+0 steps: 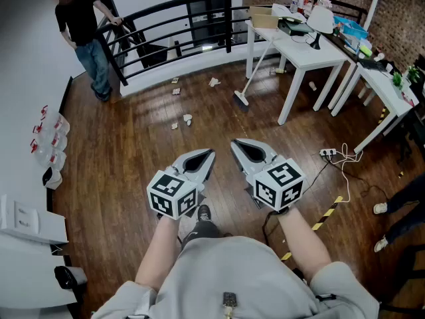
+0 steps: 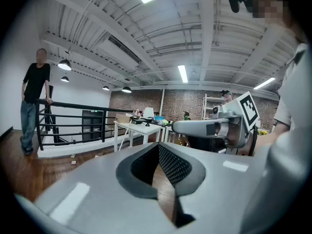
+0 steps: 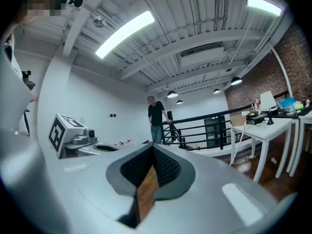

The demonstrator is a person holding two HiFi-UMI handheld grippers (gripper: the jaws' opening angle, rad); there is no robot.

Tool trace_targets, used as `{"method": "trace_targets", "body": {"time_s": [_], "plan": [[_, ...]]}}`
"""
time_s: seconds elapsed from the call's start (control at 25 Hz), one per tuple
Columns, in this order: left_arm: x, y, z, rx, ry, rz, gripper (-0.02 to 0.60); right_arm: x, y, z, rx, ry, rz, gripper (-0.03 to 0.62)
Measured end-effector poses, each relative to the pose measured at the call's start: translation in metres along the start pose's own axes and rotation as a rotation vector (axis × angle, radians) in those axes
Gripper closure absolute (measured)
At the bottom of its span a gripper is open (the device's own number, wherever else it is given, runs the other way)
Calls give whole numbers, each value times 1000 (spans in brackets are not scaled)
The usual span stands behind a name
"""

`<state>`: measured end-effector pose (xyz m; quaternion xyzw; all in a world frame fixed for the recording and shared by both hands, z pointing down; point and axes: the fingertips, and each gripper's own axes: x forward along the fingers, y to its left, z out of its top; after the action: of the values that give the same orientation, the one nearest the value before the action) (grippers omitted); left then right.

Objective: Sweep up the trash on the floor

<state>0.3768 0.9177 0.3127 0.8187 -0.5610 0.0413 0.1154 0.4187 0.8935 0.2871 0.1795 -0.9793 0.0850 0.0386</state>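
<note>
Several paper scraps lie on the dark wood floor: two close by [image 1: 188, 119] and more near the railing [image 1: 214, 82]. A white broom [image 1: 241, 99] leans against a white table, its head on the floor. My left gripper [image 1: 210, 154] and right gripper [image 1: 234, 143] are held side by side at waist height, well short of the scraps. Both are shut with nothing between their jaws. In the left gripper view my left gripper [image 2: 158, 147] points towards the tables, with the right gripper [image 2: 195, 127] beside it. In the right gripper view my right gripper [image 3: 152, 150] faces the railing.
White tables [image 1: 307, 53] loaded with items stand at the back right. A black railing [image 1: 166, 12] curves along the back, and a person [image 1: 83, 32] leans on it. A power strip and cable [image 1: 329, 153] lie on the right. Bottles [image 1: 50, 141] line the left wall.
</note>
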Motion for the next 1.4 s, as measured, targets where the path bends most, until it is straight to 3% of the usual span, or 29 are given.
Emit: {"method": "trace_targets", "body": {"time_s": [0.32,0.52,1.0,1.4], "plan": [[43,48,16,7,-14,-33,577,42,-44,10,-18,-1,-49,594],[97,93,31,18,-35,-58,577,82,-99,10,6,12,-100,594],[228,211,74,24,-27,-148,577,187,-233,52,19,9,-241,594],[355,241,84,18,14,-195,577,217,-363,60,34,17,-285,594]]}}
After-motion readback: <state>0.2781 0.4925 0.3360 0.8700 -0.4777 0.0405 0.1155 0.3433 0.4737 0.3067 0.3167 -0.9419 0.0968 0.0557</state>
